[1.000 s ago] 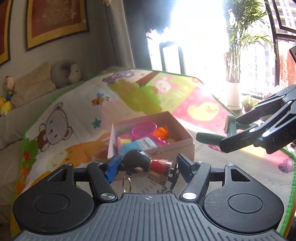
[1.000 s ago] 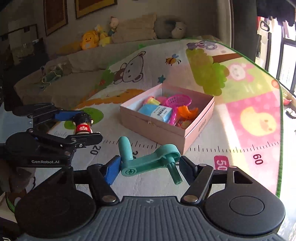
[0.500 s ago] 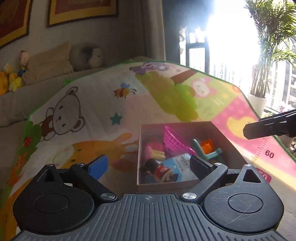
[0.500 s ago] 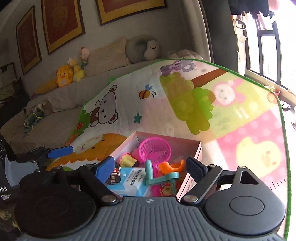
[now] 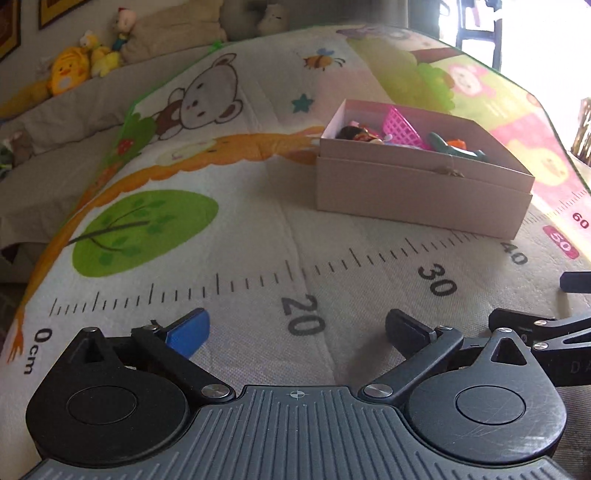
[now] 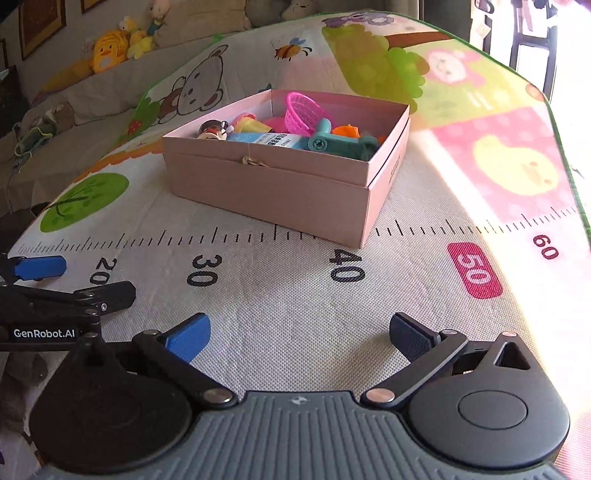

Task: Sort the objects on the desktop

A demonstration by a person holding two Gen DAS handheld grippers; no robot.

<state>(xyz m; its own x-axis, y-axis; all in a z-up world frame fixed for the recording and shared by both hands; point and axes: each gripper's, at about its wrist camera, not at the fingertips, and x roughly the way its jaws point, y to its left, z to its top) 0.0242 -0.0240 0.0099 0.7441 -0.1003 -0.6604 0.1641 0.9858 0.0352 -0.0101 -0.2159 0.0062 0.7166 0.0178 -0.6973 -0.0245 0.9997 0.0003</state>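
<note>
Fingers of both grippers stand wide apart, gripping nothing: left gripper (image 5: 297,332) and right gripper (image 6: 299,332) sit low over the printed play mat (image 6: 295,295) near its ruler marks. Farther off, the pink cardboard box (image 6: 280,184) contains a pink plastic basket (image 6: 301,112), teal plastic crank (image 6: 343,142) and small red-and-black figurine (image 6: 212,129).

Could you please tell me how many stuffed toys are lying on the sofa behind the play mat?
3 clearly: a yellow duck, a smaller yellow toy beside it, and a grey plush further right. Others may be hidden.
</note>
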